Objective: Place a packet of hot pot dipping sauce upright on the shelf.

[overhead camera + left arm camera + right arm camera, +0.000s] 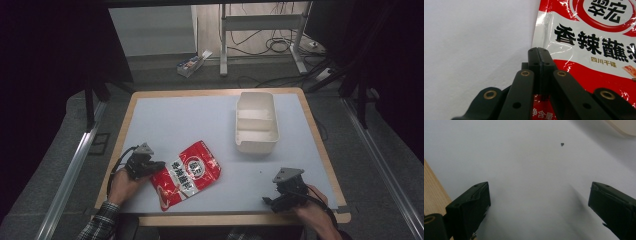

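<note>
The red sauce packet [186,174] lies flat near the front left corner of the desk [200,117], looks light, soft and slippery, so the left tool [538,51], pressed together on its sealed edge, holds well, while the right tool [539,207] is spread.

Dark curtains [45,60]; cabled grey floor [260,70]

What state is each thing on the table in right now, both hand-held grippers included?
Left hand-held gripper: jaws shut at the packet's edge.
Right hand-held gripper: jaws wide open, holding nothing, over the white mat.
Red seasoning packet: lying flat, sealed.
White divided container: upright, open-topped, empty.
</note>
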Available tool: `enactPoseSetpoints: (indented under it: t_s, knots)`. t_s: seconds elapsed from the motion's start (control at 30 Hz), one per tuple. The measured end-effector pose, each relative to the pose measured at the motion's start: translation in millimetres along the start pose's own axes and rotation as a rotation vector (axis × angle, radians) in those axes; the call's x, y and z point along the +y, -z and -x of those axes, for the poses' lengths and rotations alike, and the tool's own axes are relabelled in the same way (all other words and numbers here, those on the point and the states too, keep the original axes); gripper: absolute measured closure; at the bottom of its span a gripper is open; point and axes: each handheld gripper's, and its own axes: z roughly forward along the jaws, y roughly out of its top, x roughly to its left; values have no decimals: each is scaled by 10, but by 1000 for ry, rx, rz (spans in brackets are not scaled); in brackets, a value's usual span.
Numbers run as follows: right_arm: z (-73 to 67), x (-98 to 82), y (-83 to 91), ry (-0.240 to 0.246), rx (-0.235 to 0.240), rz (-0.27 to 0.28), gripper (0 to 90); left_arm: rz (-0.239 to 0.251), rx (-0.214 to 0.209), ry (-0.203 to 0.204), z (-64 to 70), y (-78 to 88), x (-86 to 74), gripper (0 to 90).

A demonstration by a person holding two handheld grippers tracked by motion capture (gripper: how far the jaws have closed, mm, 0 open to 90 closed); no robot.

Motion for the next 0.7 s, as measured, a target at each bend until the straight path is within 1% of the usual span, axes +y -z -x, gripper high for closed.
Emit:
enactPoseSetpoints:
  t_s: [0.17,0.27,0.33,0.5,0.6,0.7]
  knots:
    - [5,0,5,-8,1,4,37,-7,0,3,109,19,-23,900]
    - [6,1,9,-8,3,4,37,-14,-5,-5,157,31,-35,900]
    - [7,3,10,-8,3,6,37,-17,-7,-1,187,38,-39,900]
    - [6,7,18,-11,3,13,37,-29,-6,-8,266,68,-53,900]
    - [8,9,23,-13,4,16,37,-19,-16,7,315,109,-87,900]
    - [9,15,28,-15,6,22,36,2,-43,21,358,161,-133,900]
